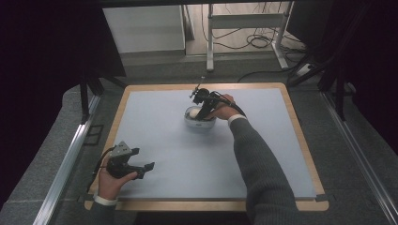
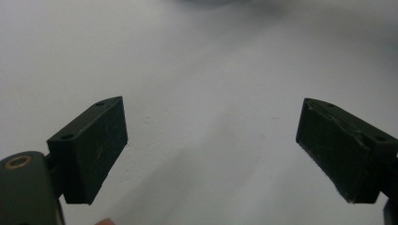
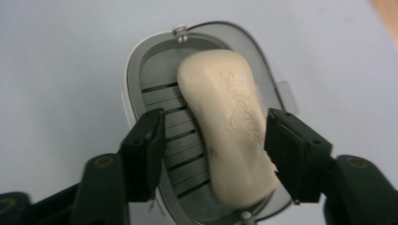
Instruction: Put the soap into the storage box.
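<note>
A cream bar of soap (image 3: 225,126) lies in a grey slatted soap dish (image 3: 155,70) on the pale blue mat. My right gripper (image 3: 216,117) points down into the dish with one jaw on each side of the bar. The left jaw stands clear of the soap by a gap, and the right jaw is close against its side, so the gripper is open. From the high view the dish (image 1: 199,124) sits at the far middle of the mat, under the right gripper (image 1: 199,112). My left gripper (image 1: 143,158) rests near the front left corner, open with nothing between its jaws (image 2: 211,122).
The blue mat (image 1: 187,159) covers a wooden-edged table (image 1: 300,140). Grey carpeted ledges and metal rails run along both sides. Beyond the far edge stand a metal frame (image 1: 244,21) and loose cables on the floor.
</note>
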Demonstrator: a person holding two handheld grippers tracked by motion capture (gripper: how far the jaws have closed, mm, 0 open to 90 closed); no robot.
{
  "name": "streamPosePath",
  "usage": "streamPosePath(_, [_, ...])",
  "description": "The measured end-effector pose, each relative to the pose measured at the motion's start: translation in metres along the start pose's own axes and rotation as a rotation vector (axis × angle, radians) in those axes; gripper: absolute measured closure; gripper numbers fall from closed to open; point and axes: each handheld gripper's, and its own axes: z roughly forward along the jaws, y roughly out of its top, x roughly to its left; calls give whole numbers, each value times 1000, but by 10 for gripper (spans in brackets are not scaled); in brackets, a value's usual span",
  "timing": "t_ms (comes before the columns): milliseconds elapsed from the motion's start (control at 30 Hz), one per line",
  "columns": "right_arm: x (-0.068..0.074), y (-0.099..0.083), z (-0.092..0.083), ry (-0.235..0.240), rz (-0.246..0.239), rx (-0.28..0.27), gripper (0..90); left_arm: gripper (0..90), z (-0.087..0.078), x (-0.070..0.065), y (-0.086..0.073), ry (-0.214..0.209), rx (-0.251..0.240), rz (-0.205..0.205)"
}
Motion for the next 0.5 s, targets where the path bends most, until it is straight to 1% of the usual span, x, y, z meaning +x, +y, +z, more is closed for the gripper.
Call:
streamPosePath(33, [-1, -2, -3, 11, 18, -24, 367, 98, 1, 0, 0, -1, 2, 1])
streamPosePath(67, [-1, -2, -3, 11, 18, -24, 367, 98, 1, 0, 0, -1, 2, 1])
streamPosePath(100, [-1, -3, -7, 20, 32, -45, 362, 98, 1, 0, 0, 0, 2, 2])
streamPosePath(133, [-1, -6, -10, 16, 42, -67, 358, 98, 1, 0, 0, -1, 4, 2])
streamPosePath(167, [-1, -8, -14, 17, 64, -87, 353, 98, 1, 0, 0, -1, 4, 2])
streamPosePath(200, [-2, -13, -20, 25, 94, -126, 352, 98, 1, 0, 0, -1, 5, 2])
streamPosePath(233, [-2, -13, -20, 25, 94, -126, 352, 98, 1, 0, 0, 0, 6, 3])
streamPosePath(300, [-2, -19, -27, 9, 114, -148, 348, 98, 2, 0, 0, 0, 4, 4])
streamPosePath(333, [-2, -23, -30, 11, 124, -162, 347, 98, 2, 0, 0, 0, 5, 2])
streamPosePath(367, [-1, -30, -36, 11, 135, -185, 346, 98, 2, 0, 0, 1, 5, 2])
streamPosePath(400, [-1, -30, -36, 11, 135, -185, 346, 98, 2, 0, 0, 0, 5, 3])
streamPosePath(500, [3, -43, -44, 8, 152, -207, 340, 98, 2, 0, 0, 1, 10, 5])
